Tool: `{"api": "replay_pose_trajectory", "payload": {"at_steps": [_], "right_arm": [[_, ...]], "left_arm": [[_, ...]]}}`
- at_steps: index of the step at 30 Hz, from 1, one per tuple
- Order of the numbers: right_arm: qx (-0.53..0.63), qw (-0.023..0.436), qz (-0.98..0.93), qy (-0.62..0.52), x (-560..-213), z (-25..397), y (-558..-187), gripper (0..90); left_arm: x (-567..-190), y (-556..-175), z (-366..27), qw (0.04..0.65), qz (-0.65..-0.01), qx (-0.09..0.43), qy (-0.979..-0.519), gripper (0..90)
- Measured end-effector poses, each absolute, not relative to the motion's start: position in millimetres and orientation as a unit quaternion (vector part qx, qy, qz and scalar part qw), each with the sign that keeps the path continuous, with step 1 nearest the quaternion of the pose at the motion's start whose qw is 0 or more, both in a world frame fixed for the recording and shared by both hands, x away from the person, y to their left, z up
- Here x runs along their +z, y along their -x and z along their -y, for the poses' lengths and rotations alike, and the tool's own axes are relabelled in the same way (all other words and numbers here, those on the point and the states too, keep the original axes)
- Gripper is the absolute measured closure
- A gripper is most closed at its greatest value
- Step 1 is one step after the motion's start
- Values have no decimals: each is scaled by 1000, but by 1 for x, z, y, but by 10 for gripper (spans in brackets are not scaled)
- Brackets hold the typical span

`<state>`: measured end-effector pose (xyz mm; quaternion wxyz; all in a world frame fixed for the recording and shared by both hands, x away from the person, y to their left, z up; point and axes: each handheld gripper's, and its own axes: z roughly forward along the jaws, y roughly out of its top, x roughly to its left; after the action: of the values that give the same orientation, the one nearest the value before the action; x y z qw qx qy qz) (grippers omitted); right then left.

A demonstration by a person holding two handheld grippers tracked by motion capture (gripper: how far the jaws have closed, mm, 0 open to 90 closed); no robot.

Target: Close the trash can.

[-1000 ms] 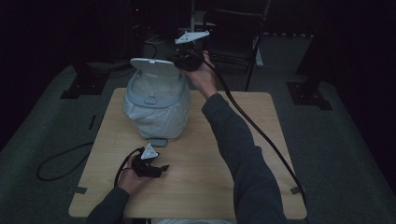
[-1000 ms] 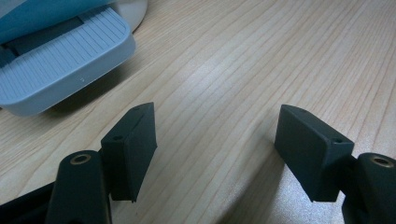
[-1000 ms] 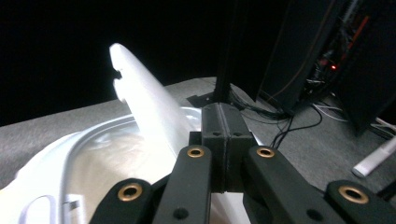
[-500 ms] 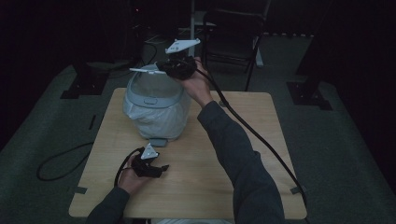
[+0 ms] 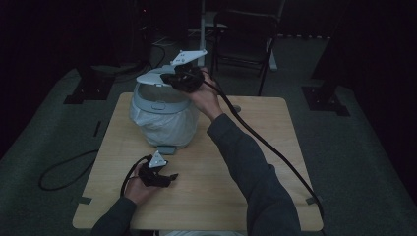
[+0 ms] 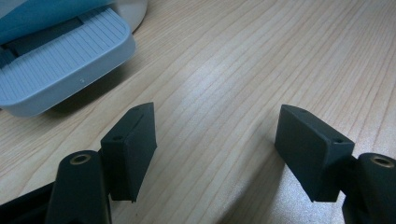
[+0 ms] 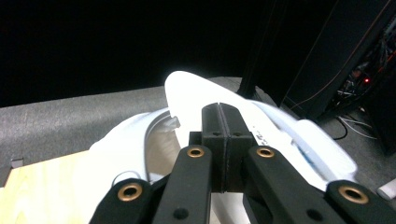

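High view: my right claw (image 5: pixel 169 78) sits upper centre of the frame, at the raised lid (image 5: pixel 153 77) of the white rice cooker (image 5: pixel 162 115). The cooker stands on the upper left part of the wooden surface (image 5: pixel 231 187), and its lid is tilted up off the body. My left claw (image 5: pixel 169 177) rests low on the surface in the lower left of the frame, well apart from the cooker.

Left gripper view: left claw (image 6: pixel 215 154) wide open, nothing between the jaws, bare wood under them. A grey ribbed tab (image 6: pixel 60 81) at the cooker's base shows in the upper left corner.

Right gripper view: right claw (image 7: pixel 223 126) with jaws pressed together, centre of the frame. The white lid (image 7: pixel 187 93) lies right behind the tips. I cannot tell whether the lid's edge is pinched between them.
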<state>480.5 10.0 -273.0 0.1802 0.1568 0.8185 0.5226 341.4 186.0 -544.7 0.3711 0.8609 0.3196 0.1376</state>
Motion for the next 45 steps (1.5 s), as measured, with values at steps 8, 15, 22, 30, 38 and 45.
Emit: {"api": "replay_pose_trajectory", "payload": {"at_steps": [8, 15, 22, 30, 38, 45], "right_arm": [[521, 166, -824, -148, -289, -15, -470, 899], [490, 169, -845, -132, -305, -23, -460, 899], [485, 159, -850, -126, -314, -30, -457, 899], [495, 144, -845, -143, -315, -31, -460, 900], [497, 142, -840, -167, -316, -27, -467, 900], [487, 162, -843, -161, -317, -30, -462, 900]], "left_arm": [[-545, -341, -186, 371, -320, 138, -861, 299], [-545, -342, -186, 371, -320, 139, -861, 298], [-545, -342, -186, 371, -320, 138, -861, 298], [-545, -342, -186, 371, -319, 138, -861, 298], [-545, -342, -186, 371, -319, 138, -861, 298], [-545, -341, -186, 370, -320, 139, -861, 298]]}}
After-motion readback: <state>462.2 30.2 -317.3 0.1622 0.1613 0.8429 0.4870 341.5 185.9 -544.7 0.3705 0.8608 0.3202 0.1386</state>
